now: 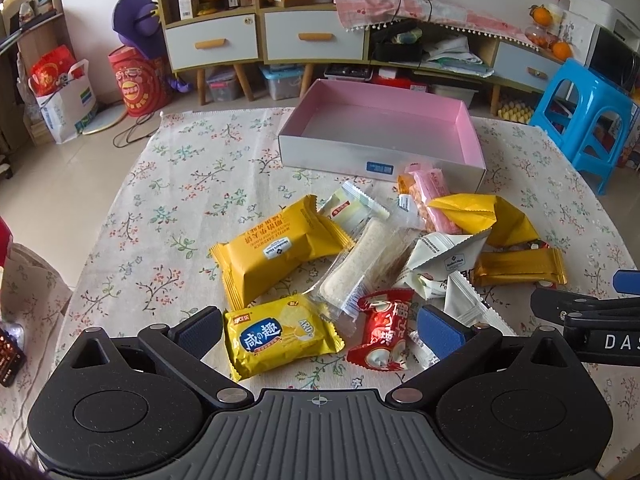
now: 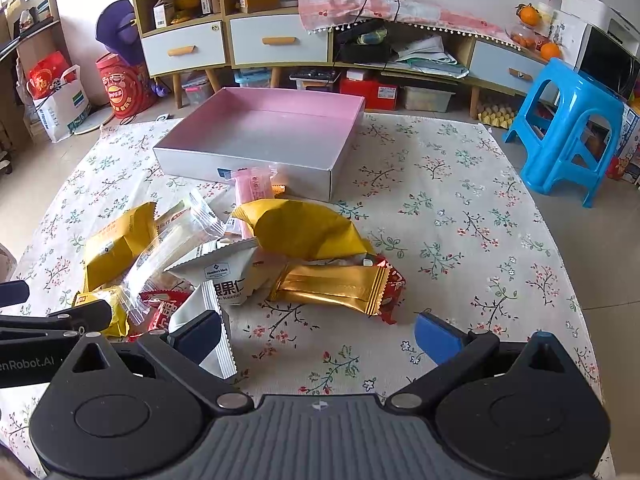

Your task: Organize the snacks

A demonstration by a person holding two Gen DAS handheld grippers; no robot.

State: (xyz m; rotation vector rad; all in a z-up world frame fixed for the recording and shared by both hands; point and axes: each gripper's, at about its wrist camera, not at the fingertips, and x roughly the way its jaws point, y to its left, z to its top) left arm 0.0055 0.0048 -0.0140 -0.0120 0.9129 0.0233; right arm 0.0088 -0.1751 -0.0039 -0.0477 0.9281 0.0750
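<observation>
A heap of wrapped snacks lies on the flowered tablecloth point(image 1: 168, 184) in front of an empty pink-lined box point(image 1: 380, 128), also in the right wrist view point(image 2: 264, 132). My left gripper point(image 1: 320, 334) is open just above the near snacks: a small yellow packet point(image 1: 276, 338) and a red packet point(image 1: 384, 330) lie between its fingers. A big yellow packet point(image 1: 276, 252) and a clear-wrapped bar point(image 1: 356, 268) lie beyond. My right gripper point(image 2: 318, 338) is open over bare cloth, a gold bar point(image 2: 332, 286) just ahead, a white packet point(image 2: 212, 332) by its left finger.
A blue plastic stool point(image 2: 568, 128) stands right of the table. A low cabinet with drawers point(image 2: 280, 40) runs along the back wall. Bags and a red drum point(image 1: 140, 80) stand on the floor at left. The cloth to the right of the heap point(image 2: 460, 208) is bare.
</observation>
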